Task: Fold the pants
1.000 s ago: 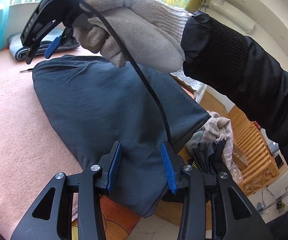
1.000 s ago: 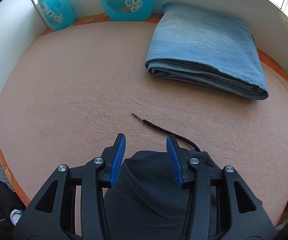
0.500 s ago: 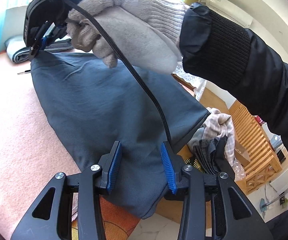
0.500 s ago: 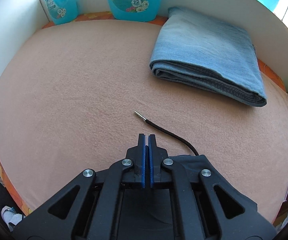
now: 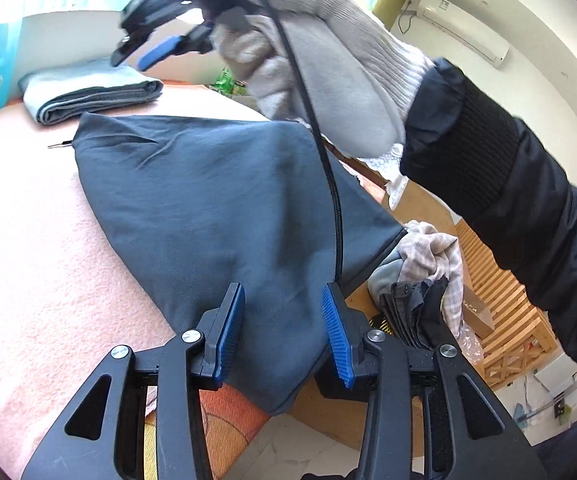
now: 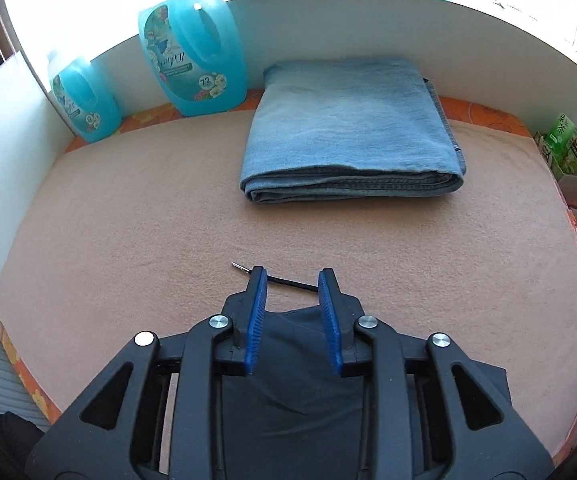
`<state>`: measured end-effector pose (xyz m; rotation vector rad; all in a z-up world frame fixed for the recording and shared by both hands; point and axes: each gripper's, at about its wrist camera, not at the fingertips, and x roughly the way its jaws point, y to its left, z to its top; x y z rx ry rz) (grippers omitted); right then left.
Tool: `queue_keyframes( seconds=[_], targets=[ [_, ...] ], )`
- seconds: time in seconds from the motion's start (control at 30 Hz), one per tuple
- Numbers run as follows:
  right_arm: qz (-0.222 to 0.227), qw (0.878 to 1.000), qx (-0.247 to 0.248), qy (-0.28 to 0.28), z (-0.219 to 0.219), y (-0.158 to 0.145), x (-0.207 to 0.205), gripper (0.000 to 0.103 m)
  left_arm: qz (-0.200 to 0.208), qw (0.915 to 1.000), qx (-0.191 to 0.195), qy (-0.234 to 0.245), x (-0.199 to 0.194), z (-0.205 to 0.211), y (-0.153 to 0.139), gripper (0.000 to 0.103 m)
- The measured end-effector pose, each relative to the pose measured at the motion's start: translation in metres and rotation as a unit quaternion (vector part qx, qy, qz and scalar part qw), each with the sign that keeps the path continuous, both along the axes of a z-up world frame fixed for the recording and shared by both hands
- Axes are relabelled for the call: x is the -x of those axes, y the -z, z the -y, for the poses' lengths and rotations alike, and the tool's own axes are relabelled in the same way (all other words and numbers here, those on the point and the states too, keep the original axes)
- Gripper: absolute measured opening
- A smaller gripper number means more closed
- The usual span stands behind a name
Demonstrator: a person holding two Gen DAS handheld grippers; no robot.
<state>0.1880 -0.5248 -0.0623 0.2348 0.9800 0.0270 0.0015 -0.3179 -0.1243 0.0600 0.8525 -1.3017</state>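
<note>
I held the left gripper [image 5: 282, 330] part-open, empty, over the dark navy cotton pants' [image 5: 224, 216] near hem, their length running toward the folded blue jeans [image 6: 352, 132]. My right gripper [image 6: 292, 316], jaws just reopened, hovered empty above the far corner.

A peach-coloured blanket [image 6: 128, 208] covers the table, with an orange patterned cloth [image 6: 484, 114] showing along its edges. Folded blue jeans [image 6: 352, 132] lie near the far edge, toward the right corner. Two turquoise detergent bottles, a large one [image 6: 192, 52] and a smaller one [image 6: 84, 100], stand at the far left against the white wall. Dark pants [image 5: 224, 208] lie spread across the near part (one end hangs over the near edge), their drawstring [image 6: 288, 281] trailing onto the blanket.
</note>
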Motion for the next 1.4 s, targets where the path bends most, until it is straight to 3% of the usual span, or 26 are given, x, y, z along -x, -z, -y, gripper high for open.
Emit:
queue_keyframes(
  seconds=[0.17,0.27,0.33,0.4,0.7,0.93,0.97,1.1,1.17,1.2,1.23,1.4],
  targets=[
    [0.041,0.998,0.006,0.048,0.035,-0.023,0.075,0.049,-0.008,0.9991,0.015,-0.04,-0.017,-0.022,-0.02,0.039],
    [0.05,0.996,0.039,0.07,0.05,-0.025,0.121,0.068,-0.014,0.9971,0.021,-0.072,-0.037,-0.032,-0.03,0.052],
    [0.058,0.992,0.06,0.09,0.061,-0.022,0.148,0.084,-0.01,0.9954,0.023,-0.093,-0.047,-0.035,-0.037,0.054],
    [0.049,0.99,0.071,0.107,0.073,-0.014,0.166,0.09,-0.02,0.9944,0.019,-0.102,-0.06,-0.033,-0.04,0.059],
    [-0.016,0.992,0.0,0.127,0.117,0.045,0.187,0.09,-0.113,0.9843,-0.009,-0.136,-0.1,-0.009,-0.016,0.061],
    [-0.002,0.991,-0.057,0.121,0.128,0.052,0.171,0.09,-0.138,0.9772,-0.032,-0.158,-0.123,0.008,0.0,0.061],
    [-0.005,0.99,-0.07,0.119,0.13,0.053,0.165,0.089,-0.142,0.9761,-0.034,-0.161,-0.126,0.01,0.002,0.061],
    [-0.028,0.988,-0.106,0.109,0.136,0.06,0.143,0.06,-0.14,0.9756,-0.038,-0.165,-0.134,0.017,0.007,0.062],
    [-0.03,0.988,-0.112,0.099,0.135,0.061,0.133,0.04,-0.138,0.9761,-0.042,-0.163,-0.135,0.021,0.009,0.062],
    [-0.027,0.99,-0.107,0.092,0.132,0.06,0.128,0.015,-0.136,0.9764,-0.044,-0.162,-0.135,0.022,0.009,0.062],
    [-0.025,0.991,-0.092,0.089,0.129,0.057,0.122,0.007,-0.134,0.9765,-0.044,-0.163,-0.136,0.023,0.011,0.062],
    [-0.008,0.999,-0.013,0.048,0.114,0.046,0.086,0.004,-0.126,0.9746,-0.021,-0.184,-0.137,0.02,0.012,0.059]
  ],
)
